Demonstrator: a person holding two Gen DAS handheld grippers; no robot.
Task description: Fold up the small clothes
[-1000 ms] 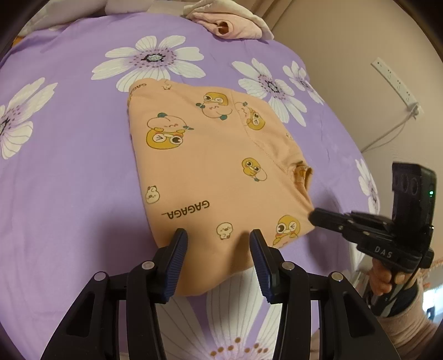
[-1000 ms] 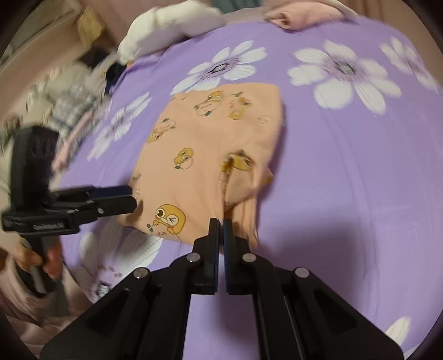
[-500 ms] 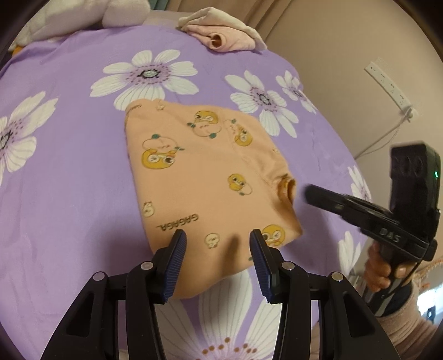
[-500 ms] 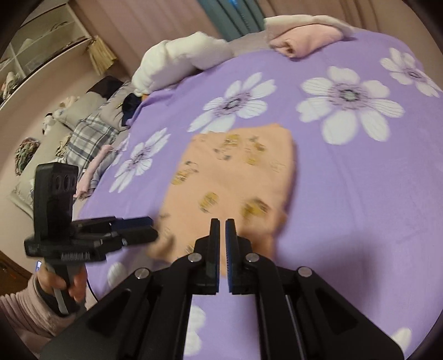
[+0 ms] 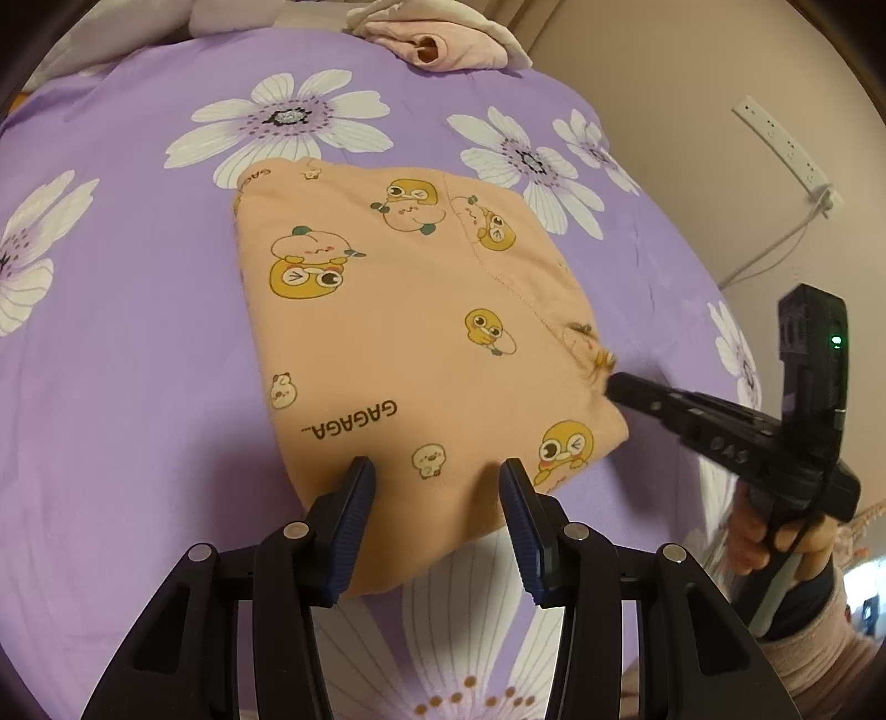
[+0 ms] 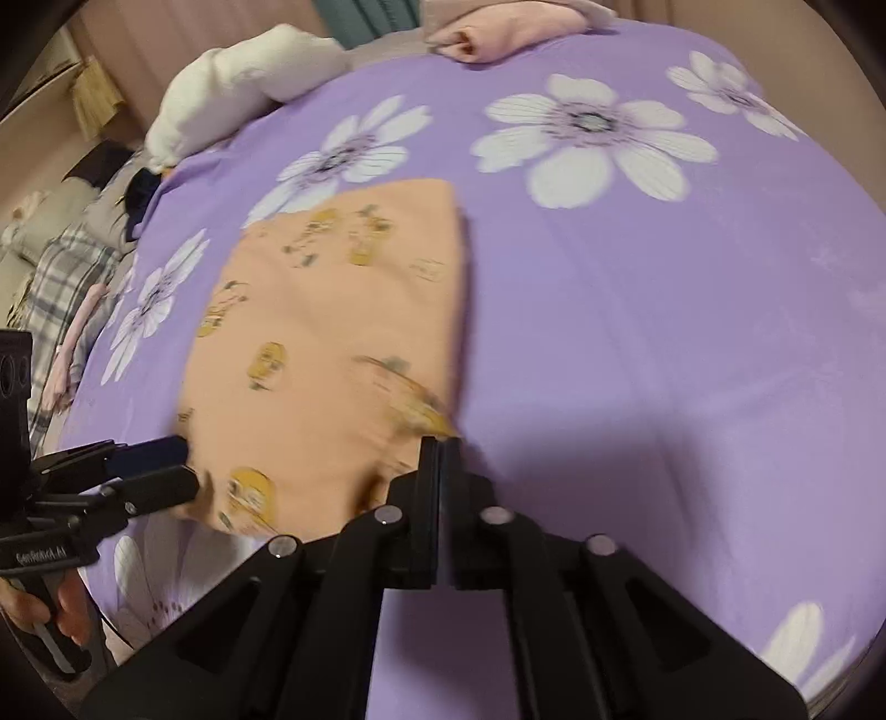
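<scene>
**Two grippers close in on a half-folded peach top**

One peach garment (image 5: 421, 343), printed with ducks, lies folded flat mid-bedspread (image 5: 138, 360). Your left gripper (image 5: 437, 498) hangs over its near edge, fingers apart and empty. Your right gripper (image 6: 438, 459), fingers pressed together with no cloth visibly between them, sits at the cuff corner. Pinch both layers cleanly at the near hem, then carry the fold over evenly, keeping edges aligned.

This is a home bedroom: a bed under a purple floral bedspread (image 5: 138, 387), a white pillow (image 6: 243, 83) at its head, folded pink clothes (image 5: 437, 39) (small garments), a power strip (image 5: 786, 149) on the beige wall.
</scene>
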